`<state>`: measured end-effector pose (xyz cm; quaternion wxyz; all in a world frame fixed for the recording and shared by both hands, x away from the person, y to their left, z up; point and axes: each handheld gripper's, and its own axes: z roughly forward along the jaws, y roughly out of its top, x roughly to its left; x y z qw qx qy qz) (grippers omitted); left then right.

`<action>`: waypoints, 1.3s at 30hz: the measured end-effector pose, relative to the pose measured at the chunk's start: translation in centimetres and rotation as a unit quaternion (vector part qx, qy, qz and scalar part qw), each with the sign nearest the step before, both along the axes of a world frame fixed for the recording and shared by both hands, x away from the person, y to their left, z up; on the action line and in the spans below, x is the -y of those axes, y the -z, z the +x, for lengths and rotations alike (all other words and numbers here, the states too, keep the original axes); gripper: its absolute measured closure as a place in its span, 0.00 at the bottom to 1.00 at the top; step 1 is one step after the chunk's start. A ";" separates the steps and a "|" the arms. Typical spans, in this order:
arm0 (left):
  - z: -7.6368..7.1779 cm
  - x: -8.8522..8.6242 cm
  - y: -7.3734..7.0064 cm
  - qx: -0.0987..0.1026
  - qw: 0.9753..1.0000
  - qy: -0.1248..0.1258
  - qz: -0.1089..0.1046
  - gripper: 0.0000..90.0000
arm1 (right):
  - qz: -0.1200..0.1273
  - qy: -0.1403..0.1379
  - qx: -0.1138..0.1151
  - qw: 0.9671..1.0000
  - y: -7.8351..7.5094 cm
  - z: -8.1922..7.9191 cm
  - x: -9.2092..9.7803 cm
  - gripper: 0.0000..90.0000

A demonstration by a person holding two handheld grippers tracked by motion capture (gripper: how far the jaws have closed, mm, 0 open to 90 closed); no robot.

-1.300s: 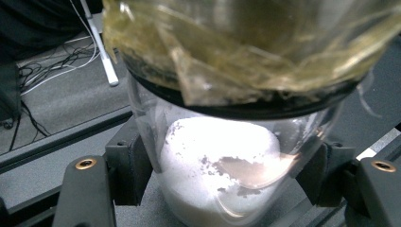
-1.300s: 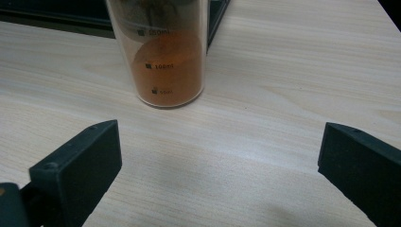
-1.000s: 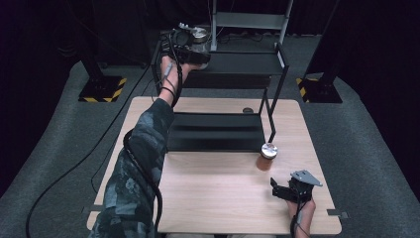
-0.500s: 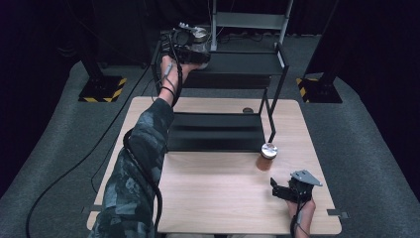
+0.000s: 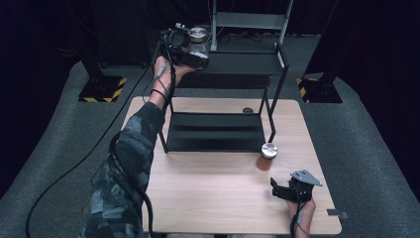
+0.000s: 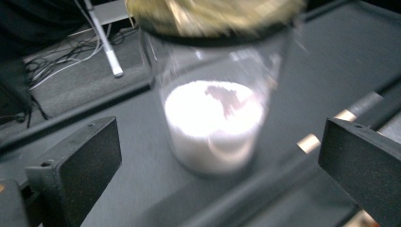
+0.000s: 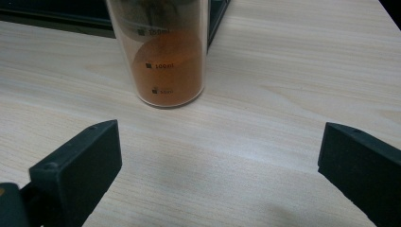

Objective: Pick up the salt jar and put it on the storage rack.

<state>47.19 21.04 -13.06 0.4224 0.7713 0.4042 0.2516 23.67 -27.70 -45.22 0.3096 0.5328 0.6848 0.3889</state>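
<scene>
A clear jar of white powder (image 6: 215,120) with a gold lid stands on the top shelf of a black rack (image 5: 247,64). My left gripper (image 6: 217,137) is open, one jaw on each side of the jar and a little short of it; in the high view the left gripper (image 5: 195,49) is held up at the shelf's left end beside the jar (image 5: 198,35). A jar of orange powder (image 7: 163,56) with a silver lid stands on the wooden table (image 5: 208,198) by the rack's front right leg. My right gripper (image 7: 217,137) is open, just short of it.
The rack's lower shelf (image 5: 215,131) lies bare at the table's middle back. A small dark round object (image 5: 247,110) lies behind it. A metal frame (image 5: 250,20) stands on the floor beyond the table. The left gripper's cable (image 5: 64,173) trails off to the left.
</scene>
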 end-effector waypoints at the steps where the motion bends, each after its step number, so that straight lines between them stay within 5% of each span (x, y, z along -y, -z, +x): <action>1: -0.5 -0.2 0.1 0.003 1.000 0.002 0.005 0.00 | 0.000 0.000 0.000 1.000 0.0 0.0 0.0 0.00; 9: -5.4 -2.6 2.3 0.028 0.998 0.044 0.026 0.00 | 0.000 0.002 0.001 1.000 0.0 0.0 -0.1 0.00; 15: -9.6 -4.2 5.4 0.047 0.995 0.067 0.050 0.00 | -0.003 0.002 0.001 1.000 0.0 0.0 -0.2 0.00; 20: -12.5 -5.8 8.6 0.047 0.995 0.069 0.050 0.00 | -0.004 0.002 -0.001 1.000 0.0 0.0 -0.2 0.00; 31: -18.6 -7.7 18.3 0.036 0.997 0.049 0.050 0.00 | -0.007 0.003 -0.002 1.000 -0.1 0.1 -0.3 0.00; 39: -21.3 -8.2 26.3 -0.012 1.000 0.019 0.020 0.00 | -0.008 0.004 -0.003 1.000 -0.1 0.1 -0.4 0.00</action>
